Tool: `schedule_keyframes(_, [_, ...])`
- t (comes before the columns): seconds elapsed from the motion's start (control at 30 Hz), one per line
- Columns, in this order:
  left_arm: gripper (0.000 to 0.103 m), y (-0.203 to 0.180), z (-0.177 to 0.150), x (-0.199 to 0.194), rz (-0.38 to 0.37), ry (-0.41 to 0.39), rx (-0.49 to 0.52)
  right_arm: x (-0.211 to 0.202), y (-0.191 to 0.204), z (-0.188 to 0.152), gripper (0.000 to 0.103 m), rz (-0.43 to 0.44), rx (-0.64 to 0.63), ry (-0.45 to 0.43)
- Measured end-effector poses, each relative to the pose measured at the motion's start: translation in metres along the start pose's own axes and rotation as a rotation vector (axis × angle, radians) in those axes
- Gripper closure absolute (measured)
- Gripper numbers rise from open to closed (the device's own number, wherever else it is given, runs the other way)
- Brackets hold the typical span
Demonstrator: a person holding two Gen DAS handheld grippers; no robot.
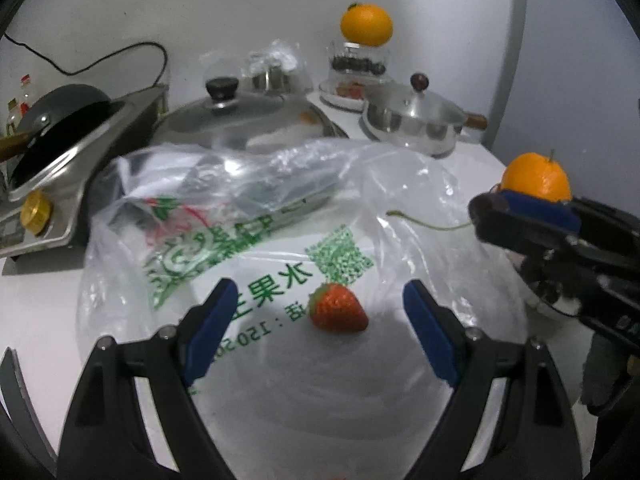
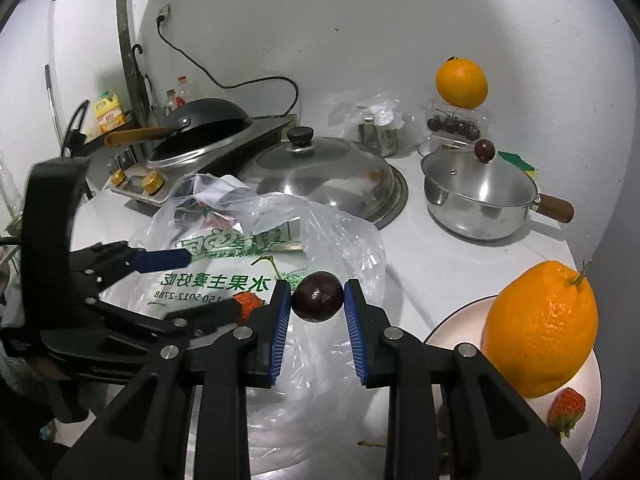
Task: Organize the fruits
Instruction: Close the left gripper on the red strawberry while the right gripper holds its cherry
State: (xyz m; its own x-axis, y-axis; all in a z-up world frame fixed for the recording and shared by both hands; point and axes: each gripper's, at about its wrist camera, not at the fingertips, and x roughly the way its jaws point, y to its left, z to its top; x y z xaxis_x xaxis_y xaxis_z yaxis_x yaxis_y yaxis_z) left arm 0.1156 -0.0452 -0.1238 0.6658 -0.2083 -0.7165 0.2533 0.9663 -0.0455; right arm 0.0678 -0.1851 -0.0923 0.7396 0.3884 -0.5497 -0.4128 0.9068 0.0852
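Left tool (image 1: 316, 316) spread wide, angled down over a clear plastic bag (image 1: 256, 240) with green print, lying in the middle of the white worktop (image 2: 440, 264). One strawberry (image 1: 338, 314) on the bag, between the blue pads but touched by neither. Right tool (image 2: 317, 302) pinching a dark, round cherry (image 2: 317, 303) between its blue pads, held above the bag's right side. Toward the worktop's right edge, a pale plate (image 2: 448, 328) carrying a large orange (image 2: 540, 328) with a short stem and a second strawberry (image 2: 566, 408) just beside it. Along the back edge: a wide steel lid (image 2: 320, 168) with a black knob, a small steel saucepan (image 2: 476, 196) with a wooden handle and a lid on, and a clear box of dark cherries (image 2: 454, 124) with another orange (image 2: 461, 83) perched on top. Toward the back left corner, a steel burner (image 1: 60, 184) with brass knobs, a dark pan (image 2: 204, 120) resting on it. Loose green stem (image 1: 424, 222) lying on the bag near the right tool's tip.
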Motion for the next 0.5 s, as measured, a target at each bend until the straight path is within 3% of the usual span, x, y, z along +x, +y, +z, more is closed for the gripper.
schedule_keyframes(0.3, [0.019,-0.004,-0.001,0.027,-0.011,0.062,-0.008,0.004,-0.007,-0.002,0.074,0.007,0.016,0.009])
schedule_keyframes(0.5, [0.039,-0.007,-0.004,0.040,-0.010,0.110,0.005,0.004,-0.007,-0.005,0.074,0.009,0.027,0.009])
